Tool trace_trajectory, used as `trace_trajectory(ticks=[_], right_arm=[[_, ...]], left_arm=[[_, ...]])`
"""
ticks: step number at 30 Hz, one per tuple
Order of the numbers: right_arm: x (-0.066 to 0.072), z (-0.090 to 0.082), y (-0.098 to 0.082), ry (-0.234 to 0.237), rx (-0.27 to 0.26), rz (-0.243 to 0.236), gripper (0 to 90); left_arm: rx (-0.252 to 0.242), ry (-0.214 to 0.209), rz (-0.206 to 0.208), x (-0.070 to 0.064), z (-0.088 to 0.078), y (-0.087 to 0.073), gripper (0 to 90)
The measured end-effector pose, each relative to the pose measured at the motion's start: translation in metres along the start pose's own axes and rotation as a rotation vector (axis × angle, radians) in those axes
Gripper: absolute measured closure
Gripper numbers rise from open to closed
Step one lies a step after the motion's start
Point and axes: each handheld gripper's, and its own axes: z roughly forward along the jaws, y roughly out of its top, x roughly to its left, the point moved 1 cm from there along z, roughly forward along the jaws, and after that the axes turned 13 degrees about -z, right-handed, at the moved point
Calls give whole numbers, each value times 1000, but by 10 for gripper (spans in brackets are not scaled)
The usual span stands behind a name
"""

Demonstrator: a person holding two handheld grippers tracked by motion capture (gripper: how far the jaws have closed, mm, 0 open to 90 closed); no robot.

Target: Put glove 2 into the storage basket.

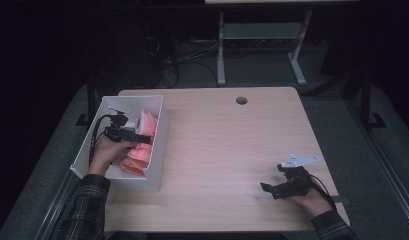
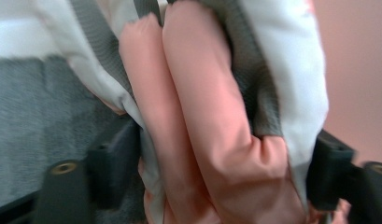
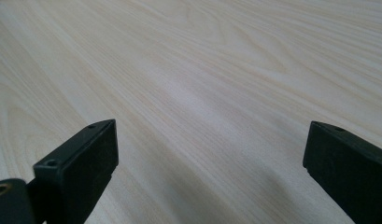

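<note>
The left gripper [image 2: 216, 186] is clenching a bunched pink-and-white garment [image 2: 212, 121] inside the white bin [image 1: 159, 150], which is risking dragging that light bin along if lifted, while the right gripper [image 3: 209, 172] is resting with jaws spread apart over the bare wooden table [image 3: 202, 70].

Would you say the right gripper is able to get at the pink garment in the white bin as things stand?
Probably not. The right gripper sits open over bare table at the opposite side, and the left gripper already clamps the pink garment inside the white bin.

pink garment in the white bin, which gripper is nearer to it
Left. The left gripper is inside the white bin, jaws around the pink garment. The right gripper rests open far across the table.
</note>
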Motion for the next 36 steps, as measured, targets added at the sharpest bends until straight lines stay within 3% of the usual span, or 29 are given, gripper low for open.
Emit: trace_trajectory(ticks=[5,10,18,23,29,36], right_arm=[[1,0,1,-1,1,1,31],[2,1,1,-3,4,0,31],[2,0,1,-7,6,6,31],[2,0,1,-7,7,3,31],[3,0,2,-8,9,4,31],[3,0,1,-11,10,4,31]], left_arm=[[-38,22,24,-4,-18,1,134],[-79,11,59,-14,-38,4,135],[-151,-1,119,-37,-67,7,135],[-189,-19,177,-60,-80,8,136],[-211,-54,242,-93,-83,10,136],[-193,-82,316,-127,-73,8,138]])
